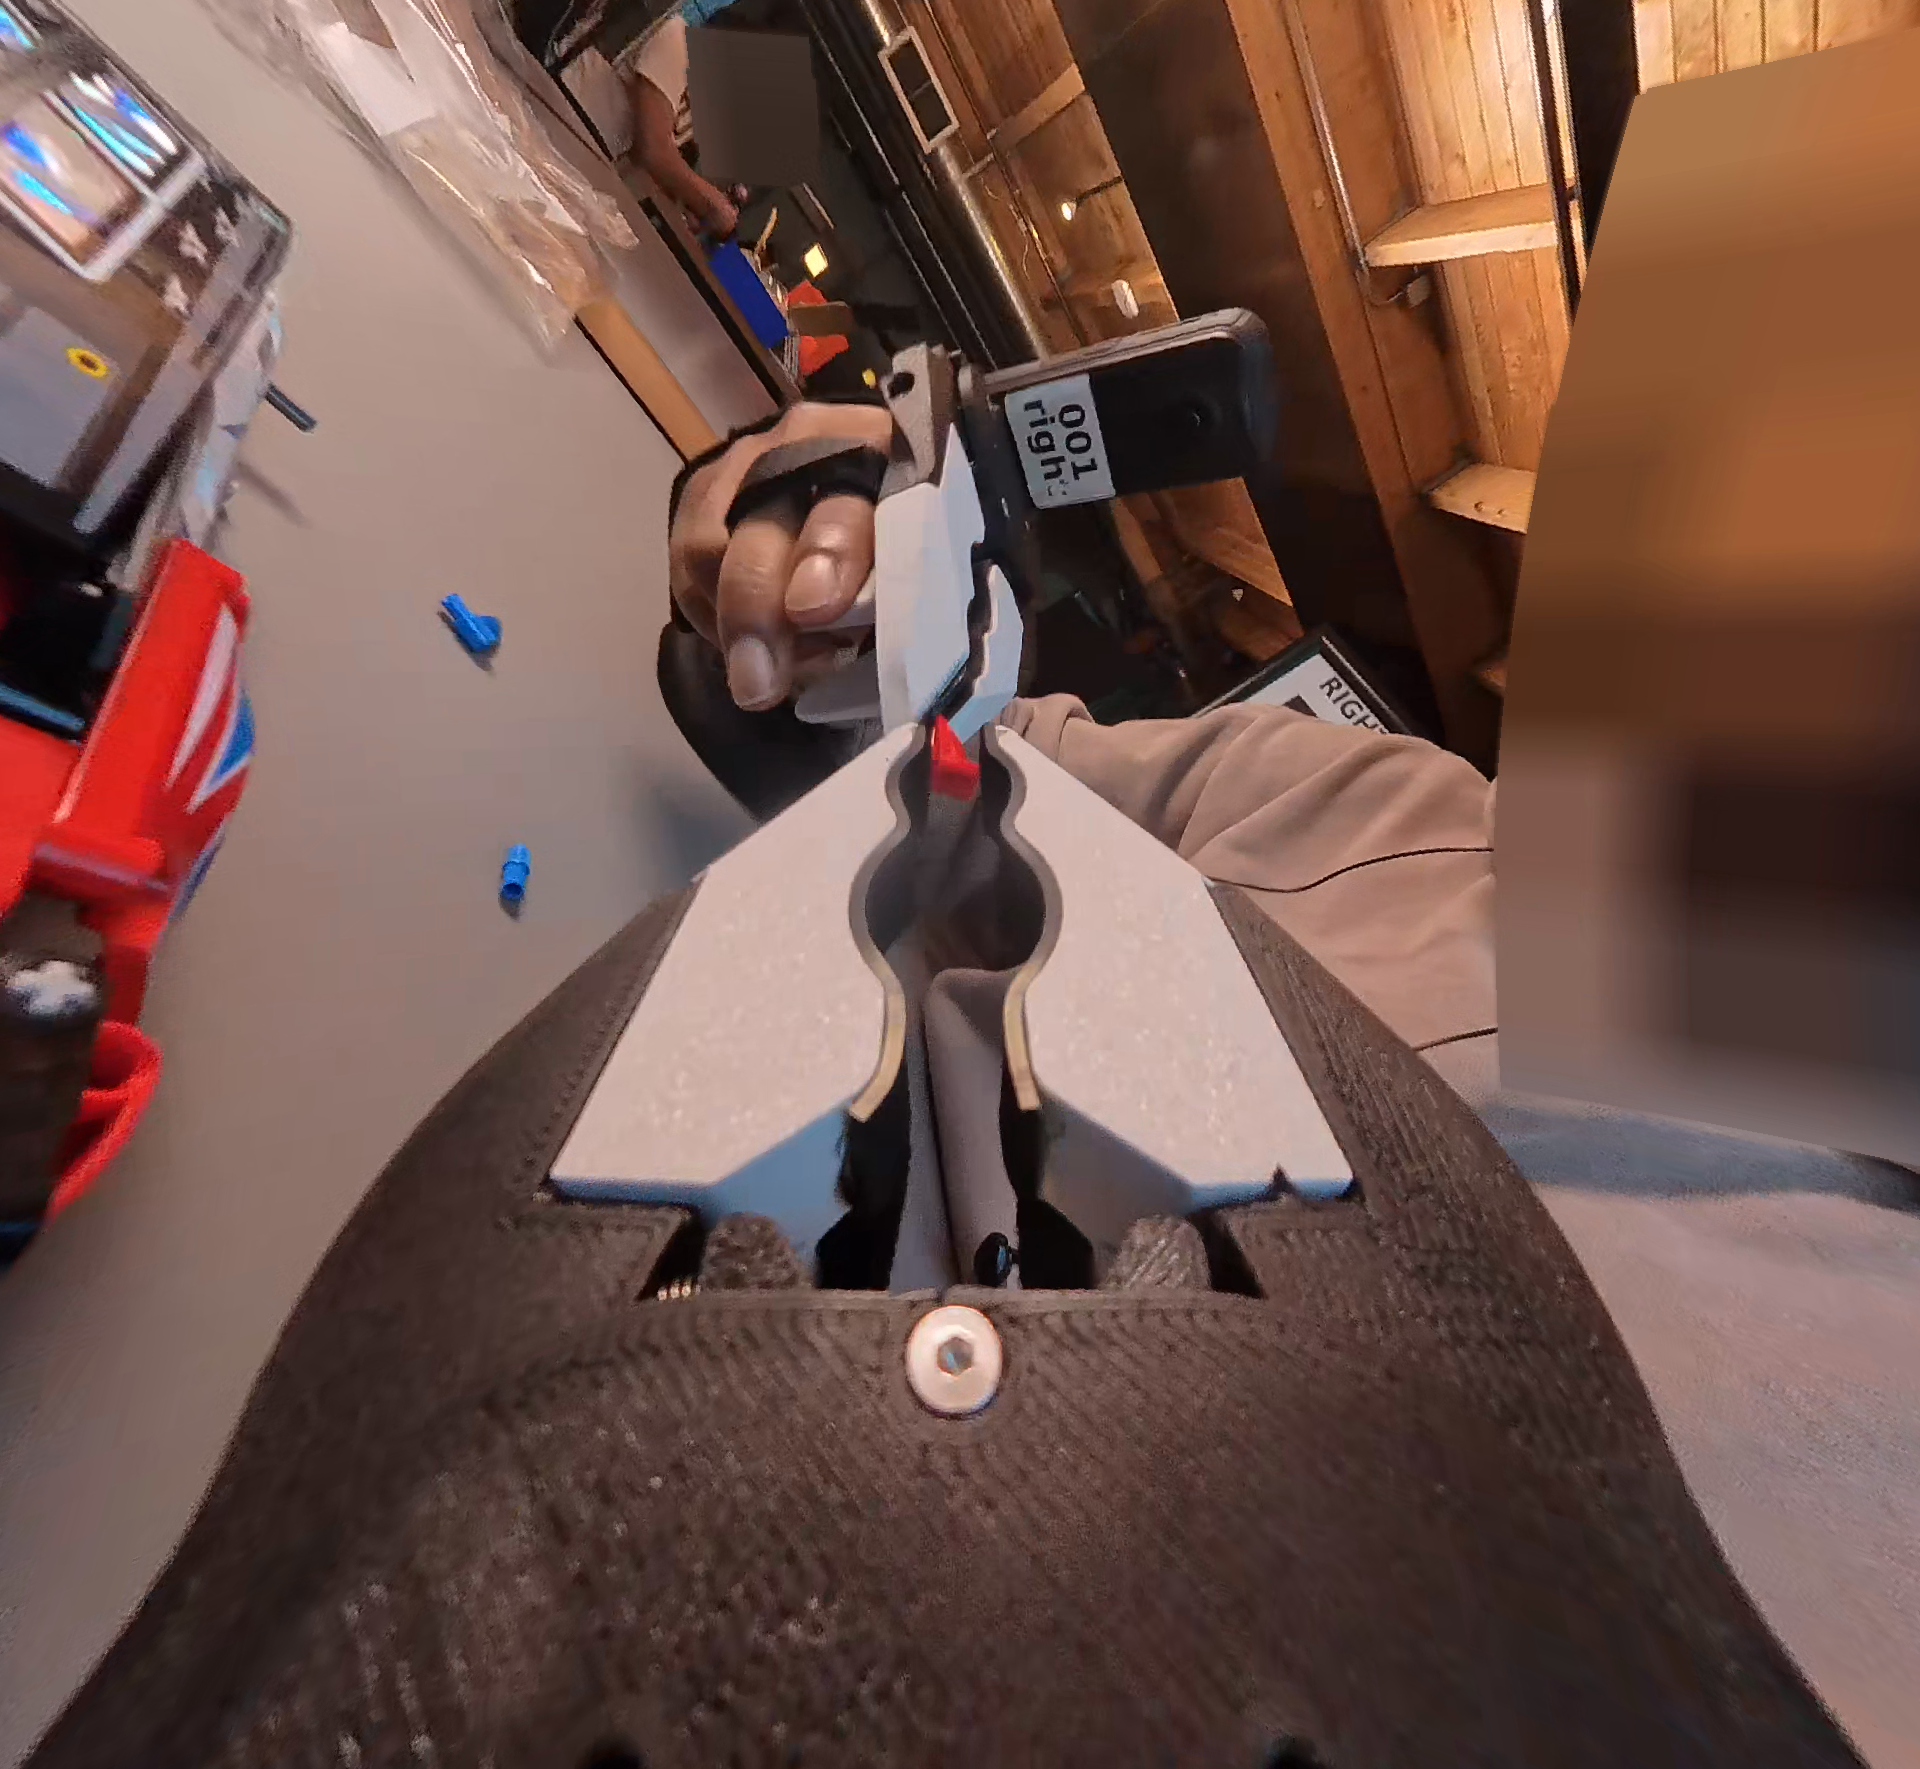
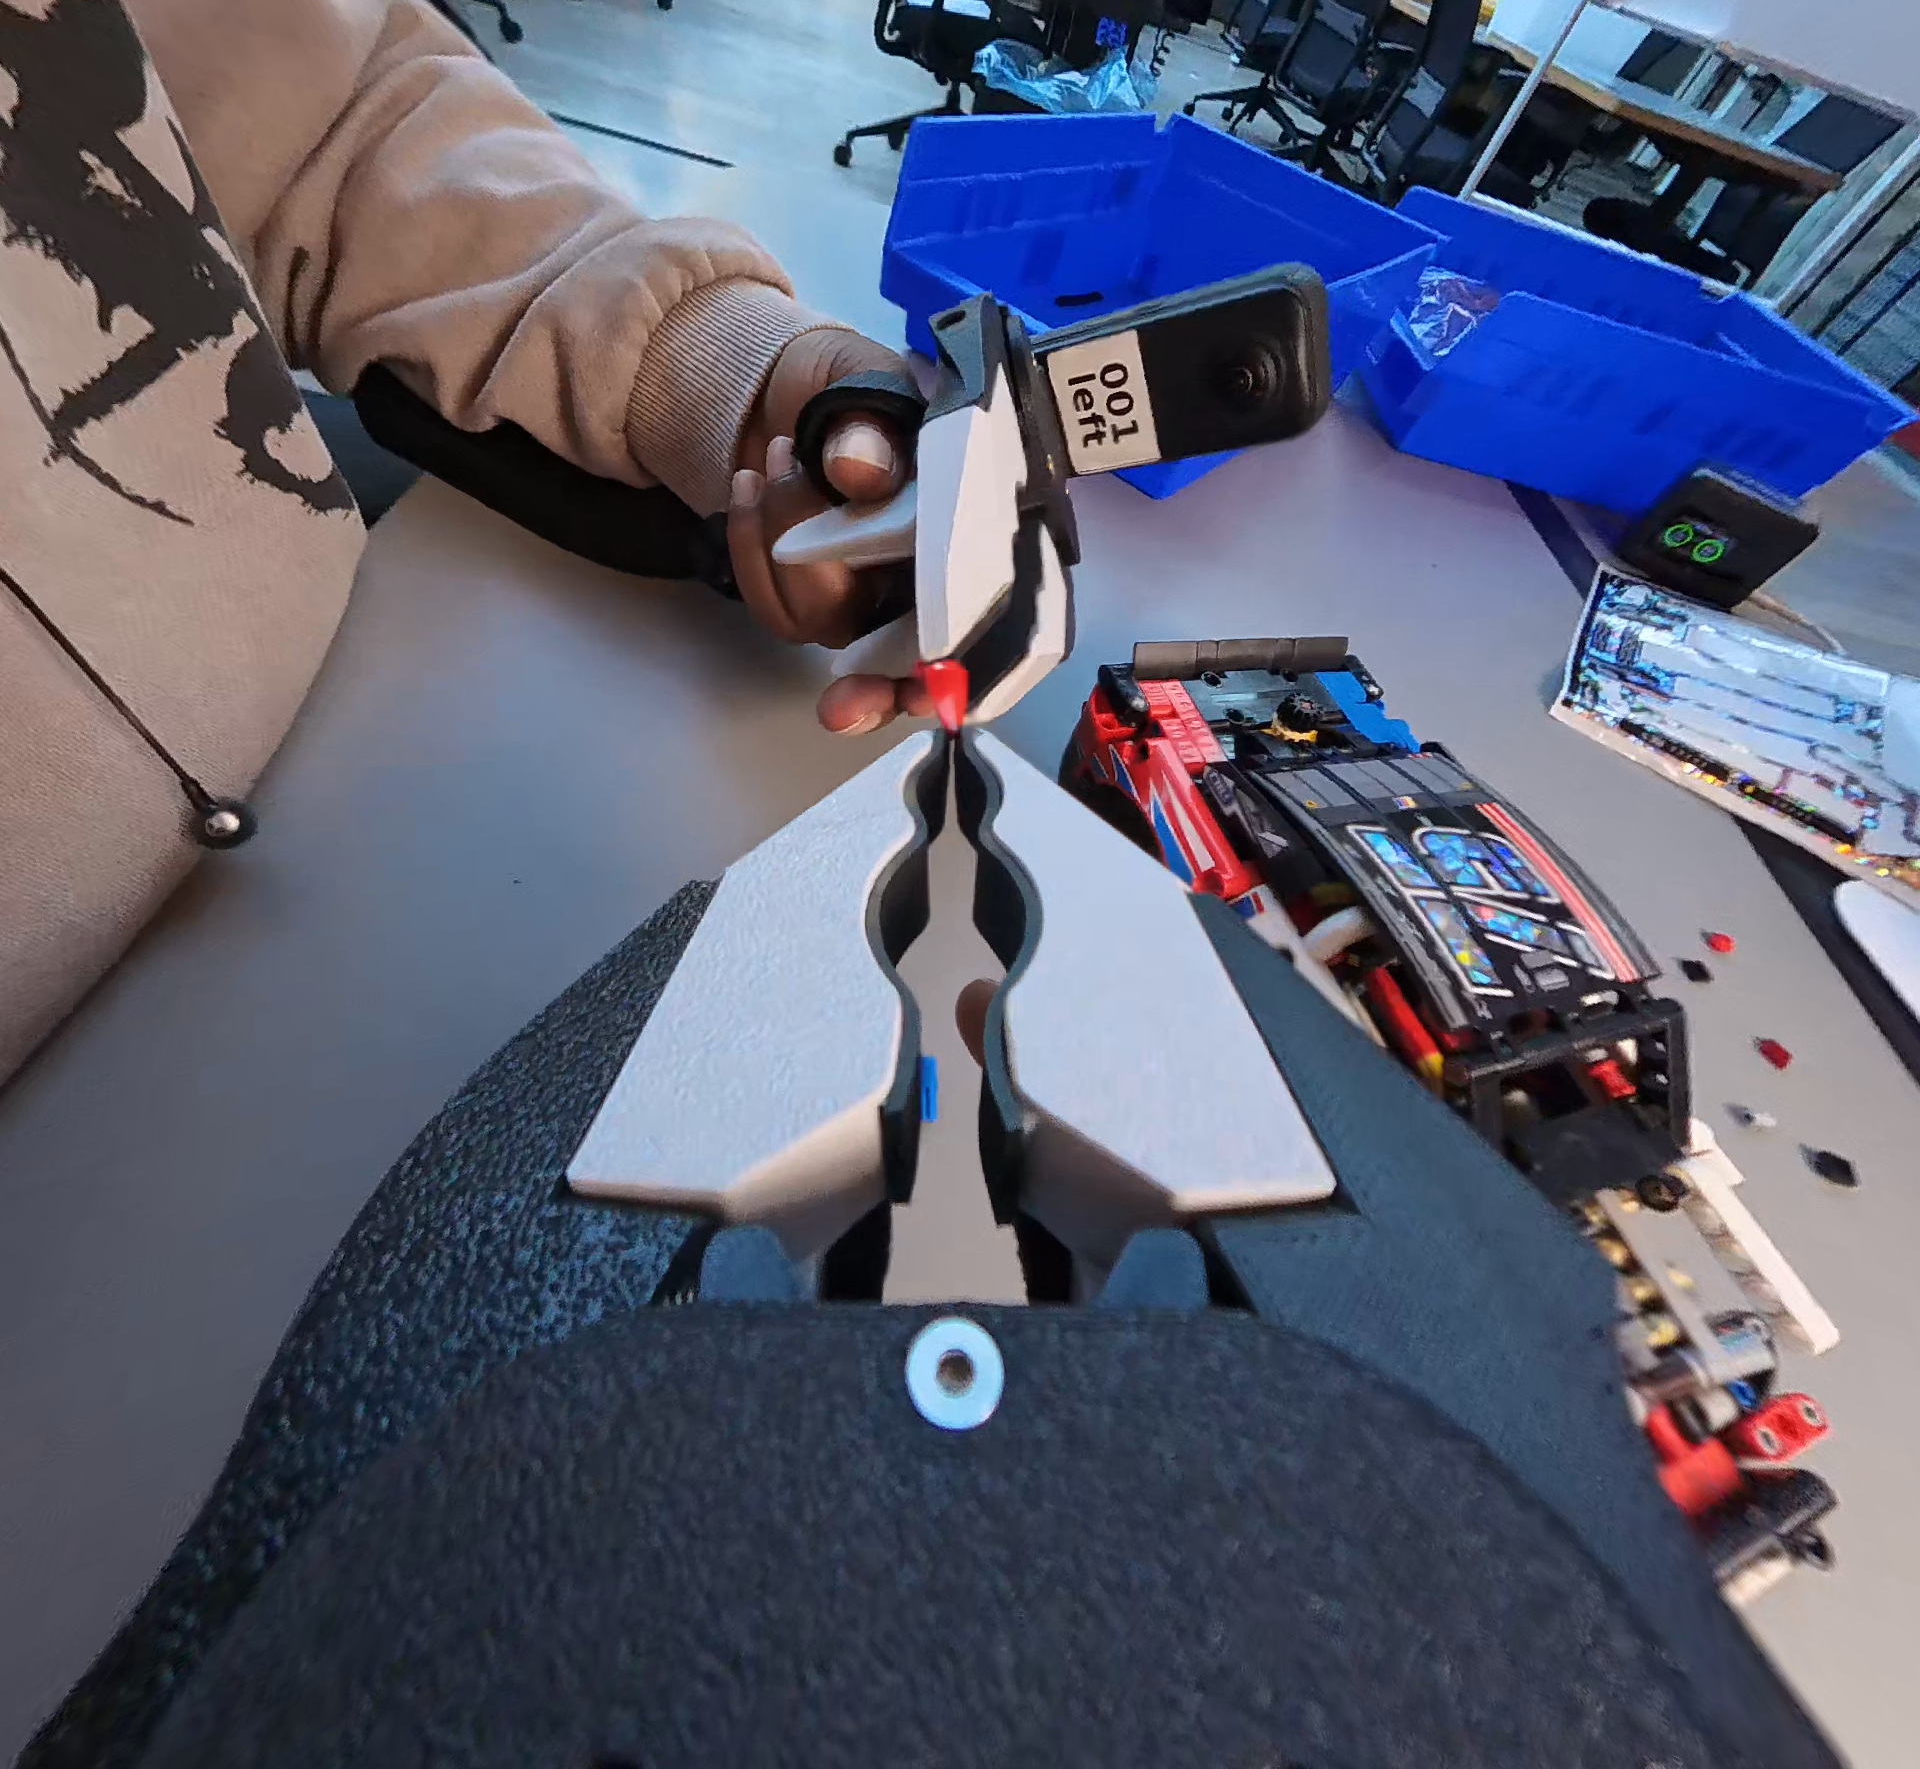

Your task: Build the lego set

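A small red lego piece is held in the air between the two grippers, which meet tip to tip above the grey table. My left gripper is shut on it; it shows between the fingertips in the left wrist view. My right gripper is nearly closed and pinches the piece's narrow end. The red, black and blue lego car lies on the table just right of the grippers; its red side shows at the left of the left wrist view.
Two blue pins lie on the table. Blue bins stand behind the car. A printed sheet, a black device and small loose pieces are at the right. Plastic bags lie farther back. My two grippers' fingertips are within a few centimetres of each other.
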Demonstrator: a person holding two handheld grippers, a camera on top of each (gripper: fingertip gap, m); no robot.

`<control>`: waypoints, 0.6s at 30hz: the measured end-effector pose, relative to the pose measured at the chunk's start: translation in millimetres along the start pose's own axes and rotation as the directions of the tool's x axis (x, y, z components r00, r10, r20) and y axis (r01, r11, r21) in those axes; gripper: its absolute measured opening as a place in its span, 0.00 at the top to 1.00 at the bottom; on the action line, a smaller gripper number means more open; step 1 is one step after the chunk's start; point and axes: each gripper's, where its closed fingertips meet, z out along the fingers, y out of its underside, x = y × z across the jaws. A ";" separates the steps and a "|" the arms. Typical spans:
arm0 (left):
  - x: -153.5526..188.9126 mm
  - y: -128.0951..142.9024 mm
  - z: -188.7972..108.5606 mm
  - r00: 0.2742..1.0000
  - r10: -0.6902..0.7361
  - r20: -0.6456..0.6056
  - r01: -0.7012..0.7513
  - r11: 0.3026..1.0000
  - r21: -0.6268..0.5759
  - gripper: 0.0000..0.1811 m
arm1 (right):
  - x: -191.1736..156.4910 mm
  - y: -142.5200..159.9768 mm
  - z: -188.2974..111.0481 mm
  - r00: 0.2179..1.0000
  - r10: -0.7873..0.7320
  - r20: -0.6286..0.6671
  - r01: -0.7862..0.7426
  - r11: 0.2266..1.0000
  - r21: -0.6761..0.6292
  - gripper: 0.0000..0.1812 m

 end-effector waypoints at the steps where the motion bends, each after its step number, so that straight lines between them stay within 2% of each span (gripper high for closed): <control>1: 0.1 -5.9 -3.4 1.000 0.009 0.007 -0.009 0.999 0.030 0.97 | 2.9 0.4 -1.3 0.999 0.044 0.001 -0.044 0.999 0.008 1.00; 5: -3.1 -21.6 -17.1 0.997 0.046 0.060 -0.052 0.994 0.096 0.93 | 13.9 -2.9 -9.6 0.989 0.147 0.004 -0.147 0.987 0.064 1.00; 8: -3.6 -18.6 -14.3 0.956 0.246 0.159 -0.253 0.967 0.031 0.90 | 18.2 -3.3 -12.2 0.966 0.256 0.028 -0.258 0.964 0.067 1.00; 10: -9.9 -13.1 -10.1 0.864 0.428 0.264 -0.425 0.902 -0.072 0.86 | 18.4 -3.1 -11.7 0.905 0.416 0.088 -0.422 0.905 0.060 1.00; 13: -17.5 -10.2 -8.7 0.656 0.662 0.363 -0.629 0.745 -0.222 0.86 | 18.4 -3.6 -10.1 0.753 0.632 0.183 -0.648 0.761 0.041 1.00; 15: -16.2 -10.9 -7.8 0.546 0.747 0.380 -0.704 0.655 -0.275 0.87 | 16.3 -2.0 -8.0 0.656 0.716 0.239 -0.740 0.672 0.022 1.00; 18: -15.3 -9.5 -6.1 0.469 0.797 0.380 -0.744 0.589 -0.316 0.89 | 12.4 -0.5 -5.2 0.562 0.772 0.297 -0.808 0.589 -0.002 1.00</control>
